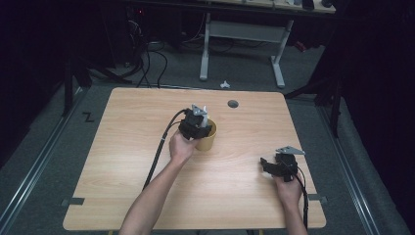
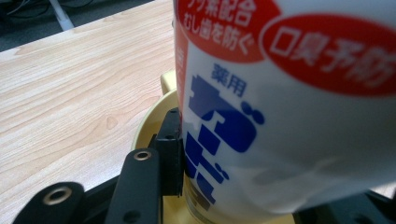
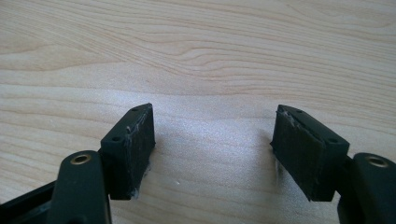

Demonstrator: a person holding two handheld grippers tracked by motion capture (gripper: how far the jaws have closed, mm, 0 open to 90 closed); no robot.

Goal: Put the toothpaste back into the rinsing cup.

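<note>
We had the left gripper [image 1: 201, 122] sitting over the round yellow plastic cup [image 1: 208, 139], which stood on the light wood-grain table [image 1: 127, 147] a little toward the person's side of the small dark round hole [image 1: 233, 104] in the tabletop. In the left gripper view, a white plastic toothpaste tube with red and blue print [image 2: 289, 116] stood between that gripper's jaws, with its lower end down inside the cup [image 2: 149, 123]. The one black pad [image 2: 172, 154] we could see lay right against the tube's side; the other jaw was hidden behind the tube, so we could not tell whether the tube was truly clamped or already let go. The tube leaned a bit in that view.

The right gripper [image 1: 271, 166] was well apart from the cup, down toward the table's near right corner, held in the person's right hand [image 1: 288, 188]. In the right gripper view its two black pads [image 3: 133, 149] stood wide apart, released, with bare table [image 3: 210, 56] between them and nothing gripped. Both forearms came in from the near edge of the table.
</note>
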